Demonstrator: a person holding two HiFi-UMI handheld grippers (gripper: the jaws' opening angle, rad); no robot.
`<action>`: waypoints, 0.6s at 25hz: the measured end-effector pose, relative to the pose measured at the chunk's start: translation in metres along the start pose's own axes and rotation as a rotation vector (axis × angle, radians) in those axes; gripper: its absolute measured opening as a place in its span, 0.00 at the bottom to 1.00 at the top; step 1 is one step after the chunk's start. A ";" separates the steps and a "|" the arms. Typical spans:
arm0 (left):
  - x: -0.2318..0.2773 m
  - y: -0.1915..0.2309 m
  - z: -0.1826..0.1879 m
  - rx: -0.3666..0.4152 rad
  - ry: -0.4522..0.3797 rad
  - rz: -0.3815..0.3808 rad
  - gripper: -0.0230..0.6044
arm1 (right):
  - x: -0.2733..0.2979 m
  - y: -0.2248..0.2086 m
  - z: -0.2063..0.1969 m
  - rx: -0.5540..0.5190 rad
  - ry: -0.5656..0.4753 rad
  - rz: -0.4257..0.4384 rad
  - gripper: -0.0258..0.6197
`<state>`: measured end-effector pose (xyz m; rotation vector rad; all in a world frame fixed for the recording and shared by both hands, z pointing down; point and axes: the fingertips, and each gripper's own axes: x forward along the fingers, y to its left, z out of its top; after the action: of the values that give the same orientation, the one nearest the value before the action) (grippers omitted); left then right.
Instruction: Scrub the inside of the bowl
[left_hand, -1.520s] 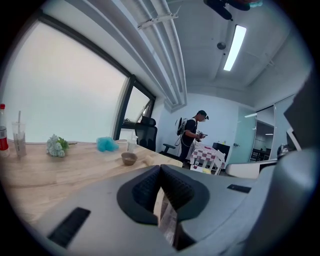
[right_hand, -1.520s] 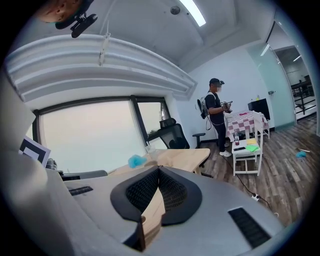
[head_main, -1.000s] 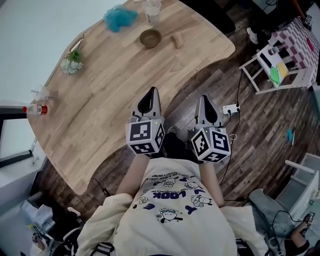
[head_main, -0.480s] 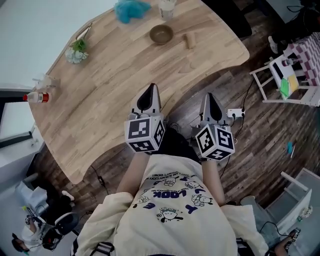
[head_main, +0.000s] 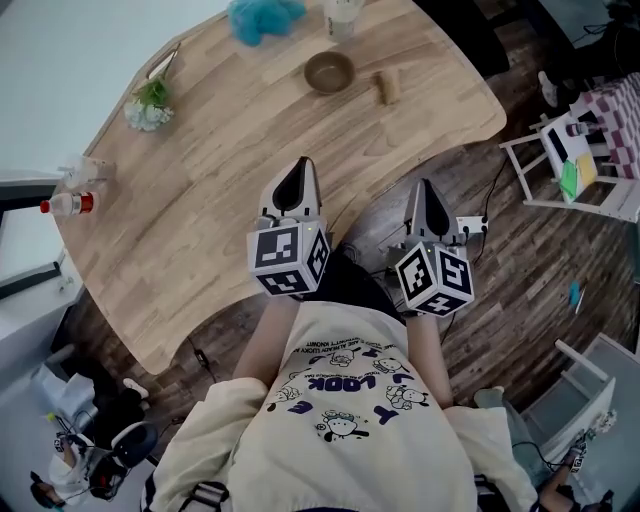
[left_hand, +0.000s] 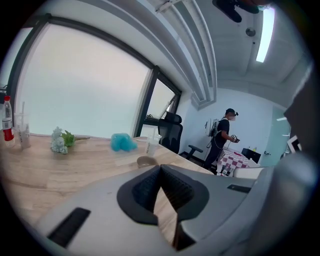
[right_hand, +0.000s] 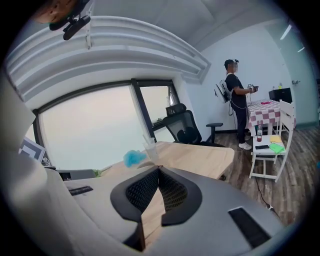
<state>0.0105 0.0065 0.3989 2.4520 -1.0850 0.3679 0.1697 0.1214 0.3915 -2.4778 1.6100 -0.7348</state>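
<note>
Your left gripper (head_main: 299, 182) has its jaws closed tip to tip with nothing between them, as the left gripper view shows, and it points out over the near edge of the wooden table (head_main: 220, 170). Your right gripper (head_main: 422, 192) is likewise closed and empty, held just beside the left one at the table's curved edge, close in front of your body. The brown bowl (head_main: 329, 72) sits upright on the far side of the table, well apart from both grippers. Near it you have a fluffy blue scrubber (head_main: 265, 17) to its left, a clear plastic cup (head_main: 342, 14) behind it, and a small wooden cylinder (head_main: 386, 87) just to its right. Farther left lie a small bunch of flowers (head_main: 148, 104) and a red-capped bottle (head_main: 68, 205).
</note>
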 end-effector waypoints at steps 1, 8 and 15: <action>0.004 0.001 0.002 -0.002 0.002 -0.002 0.08 | 0.004 0.001 0.002 -0.003 0.001 -0.003 0.06; 0.027 0.018 0.007 -0.023 0.025 -0.001 0.08 | 0.036 0.012 0.001 -0.039 0.041 0.003 0.06; 0.052 0.039 -0.004 -0.071 0.074 0.011 0.08 | 0.065 0.022 -0.008 -0.074 0.099 0.010 0.06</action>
<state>0.0150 -0.0476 0.4341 2.3527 -1.0621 0.4135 0.1694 0.0561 0.4134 -2.5191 1.7121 -0.8238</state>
